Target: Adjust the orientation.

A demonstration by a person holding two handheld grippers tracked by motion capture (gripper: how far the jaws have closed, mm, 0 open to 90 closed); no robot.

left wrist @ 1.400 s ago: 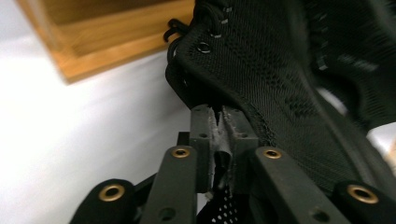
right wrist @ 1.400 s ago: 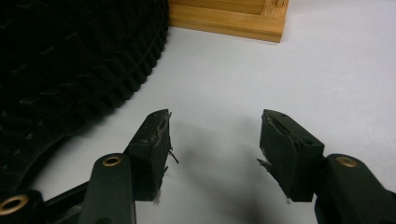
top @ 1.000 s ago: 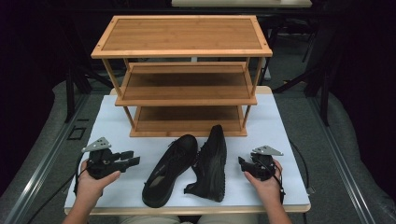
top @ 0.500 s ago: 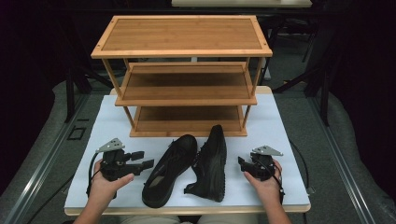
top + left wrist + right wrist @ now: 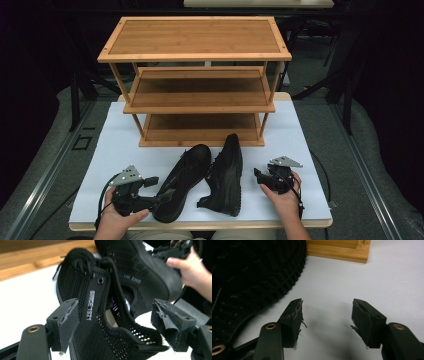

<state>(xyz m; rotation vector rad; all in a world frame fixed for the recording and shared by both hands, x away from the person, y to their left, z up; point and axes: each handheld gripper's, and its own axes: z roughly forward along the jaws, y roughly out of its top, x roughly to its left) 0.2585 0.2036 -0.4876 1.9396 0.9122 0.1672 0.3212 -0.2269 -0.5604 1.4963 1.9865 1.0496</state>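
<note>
My left gripper [image 5: 115,322] has just been opening; its jaws now straddle the left shoe's [image 5: 100,322] heel collar without pressing. My right gripper [image 5: 325,320] rests spread beside the right shoe [image 5: 227,172].

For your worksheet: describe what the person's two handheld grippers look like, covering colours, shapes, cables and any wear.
Each hand carries a black tool. The left gripper and right gripper both bear a grey three-cornered plate on top and trail a thin black cable. Each has two blocky black jaws on arms with brass-coloured rivets; their dark pads look frayed at the edges. The forearms are bare, with no sleeves in sight.
</note>
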